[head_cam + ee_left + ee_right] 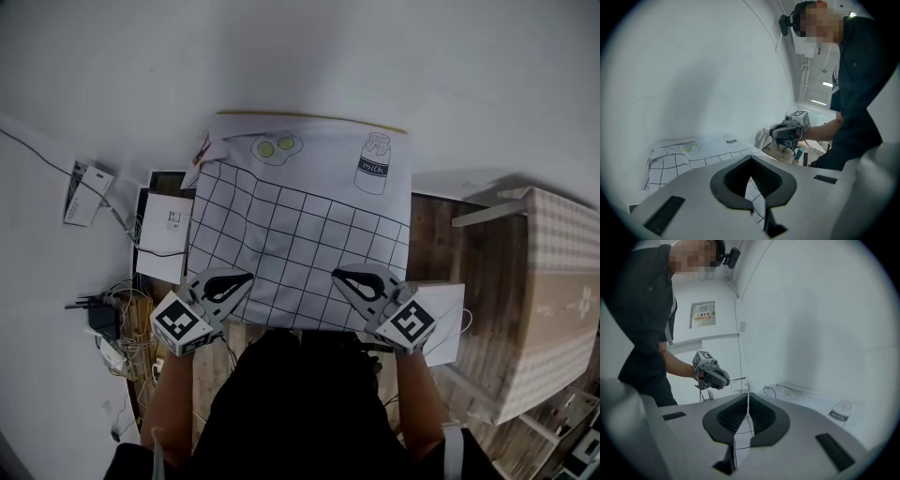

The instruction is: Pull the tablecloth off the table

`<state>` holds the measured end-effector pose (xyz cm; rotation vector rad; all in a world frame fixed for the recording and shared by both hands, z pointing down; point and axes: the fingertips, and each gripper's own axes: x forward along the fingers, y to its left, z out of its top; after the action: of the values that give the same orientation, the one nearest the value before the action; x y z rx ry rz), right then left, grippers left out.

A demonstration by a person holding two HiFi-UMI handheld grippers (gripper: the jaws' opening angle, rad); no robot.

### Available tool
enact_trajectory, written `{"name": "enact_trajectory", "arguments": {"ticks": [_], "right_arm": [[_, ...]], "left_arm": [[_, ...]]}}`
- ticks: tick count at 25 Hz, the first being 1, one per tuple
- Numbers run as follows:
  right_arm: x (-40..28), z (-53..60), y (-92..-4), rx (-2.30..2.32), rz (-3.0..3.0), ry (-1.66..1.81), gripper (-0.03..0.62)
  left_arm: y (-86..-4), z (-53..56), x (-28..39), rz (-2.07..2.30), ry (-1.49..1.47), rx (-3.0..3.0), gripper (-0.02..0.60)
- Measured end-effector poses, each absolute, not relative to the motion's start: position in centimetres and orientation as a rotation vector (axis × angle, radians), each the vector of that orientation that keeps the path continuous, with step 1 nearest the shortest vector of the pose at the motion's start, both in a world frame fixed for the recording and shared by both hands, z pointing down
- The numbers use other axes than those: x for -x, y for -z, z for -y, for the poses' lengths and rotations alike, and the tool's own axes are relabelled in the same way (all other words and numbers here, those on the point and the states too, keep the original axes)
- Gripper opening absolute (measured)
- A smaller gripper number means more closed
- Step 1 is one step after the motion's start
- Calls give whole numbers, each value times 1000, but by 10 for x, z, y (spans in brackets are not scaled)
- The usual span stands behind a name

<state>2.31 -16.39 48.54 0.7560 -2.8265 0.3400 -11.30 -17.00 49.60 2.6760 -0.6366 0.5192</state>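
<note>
Head view: we see the gridded tablecloth (300, 225) spread at centre, with a bottle print (372, 164) reading "milk" at 1 o'clock. The left gripper (228, 281) and right gripper (352, 278) pinch its 6 o'clock edge.

Left gripper view: we find the jaws closed on a cloth fold.

Right gripper view: the jaws are likewise closed on cloth, and "milk" shows at 4 o'clock.

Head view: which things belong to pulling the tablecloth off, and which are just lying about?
In the job: tablecloth; left tongs and right tongs, both shut on its near edge.
Lying about: white box; black adapter with cables; beige checked furniture at the right.
</note>
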Motion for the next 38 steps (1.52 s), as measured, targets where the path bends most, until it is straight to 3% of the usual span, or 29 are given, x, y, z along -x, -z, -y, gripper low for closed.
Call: {"name": "enact_trajectory", "arguments": {"ticks": [5, 10, 11, 13, 16, 19, 24, 29, 38], "right_arm": [[-38, 179, -491, -712, 2840, -338, 21], [-43, 187, -506, -687, 2798, -319, 26], [-42, 189, -510, -683, 2784, -319, 39], [-39, 194, -517, -683, 2762, -326, 125], [-34, 201, -531, -683, 2725, -332, 150], [-26, 206, -549, -666, 2662, -327, 190], [-12, 218, -583, -673, 2555, -353, 233], [-7, 221, -617, -661, 2488, -372, 276], [-9, 221, -667, -622, 2379, -411, 298]], "left_arm": [[-507, 181, 100, 616, -655, -2724, 8], [-501, 186, 72, 499, -613, -2784, 8], [-503, 188, 67, 492, -629, -2791, 8], [-512, 193, 61, 470, -702, -2801, 8], [-530, 200, 56, 394, -865, -2811, 22], [-557, 207, 57, 324, -956, -2809, 113], [-592, 226, 61, 256, -1027, -2828, 172], [-626, 247, 61, 265, -1133, -2864, 284], [-671, 245, 68, 182, -1302, -2820, 333]]}}
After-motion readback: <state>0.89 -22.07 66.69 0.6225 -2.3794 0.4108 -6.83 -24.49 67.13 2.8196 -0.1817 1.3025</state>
